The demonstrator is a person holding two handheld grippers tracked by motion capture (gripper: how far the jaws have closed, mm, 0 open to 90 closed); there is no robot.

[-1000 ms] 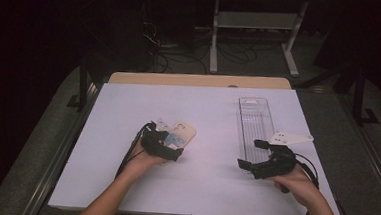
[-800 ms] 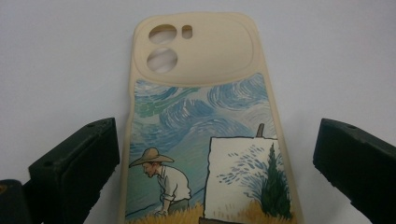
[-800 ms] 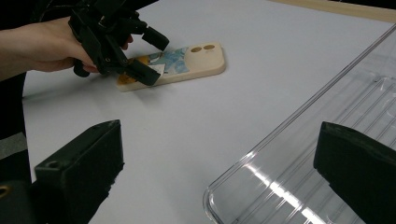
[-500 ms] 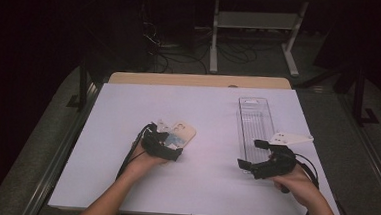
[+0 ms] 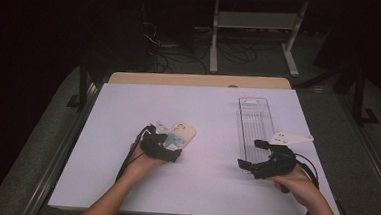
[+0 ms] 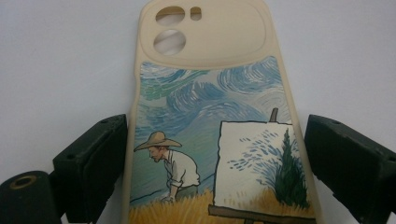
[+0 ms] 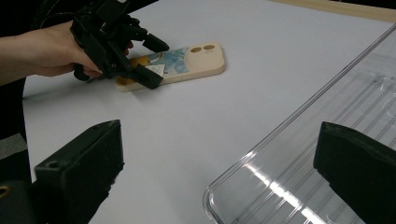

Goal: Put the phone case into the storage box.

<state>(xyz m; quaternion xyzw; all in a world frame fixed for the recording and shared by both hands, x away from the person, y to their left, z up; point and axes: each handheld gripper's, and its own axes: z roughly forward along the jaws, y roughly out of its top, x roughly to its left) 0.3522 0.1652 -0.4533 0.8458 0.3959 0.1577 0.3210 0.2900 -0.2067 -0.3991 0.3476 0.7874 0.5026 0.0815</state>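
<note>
Now closing the left claw [image 6: 212, 154], jaws wide and just narrowing astride the painted phone case [image 6: 210, 116] flat on the white surface [image 5: 213, 189], squarely on both long edges, keeping level, right claw [image 5: 256, 154] open over the clear tray [image 5: 255, 116].

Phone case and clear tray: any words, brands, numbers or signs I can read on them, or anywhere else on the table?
None: the phone case bears a painted picture of a figure in a straw hat beside an easel, with no lettering.
None: the clear tray shows no label or marking.
None on the white table cover.
</note>
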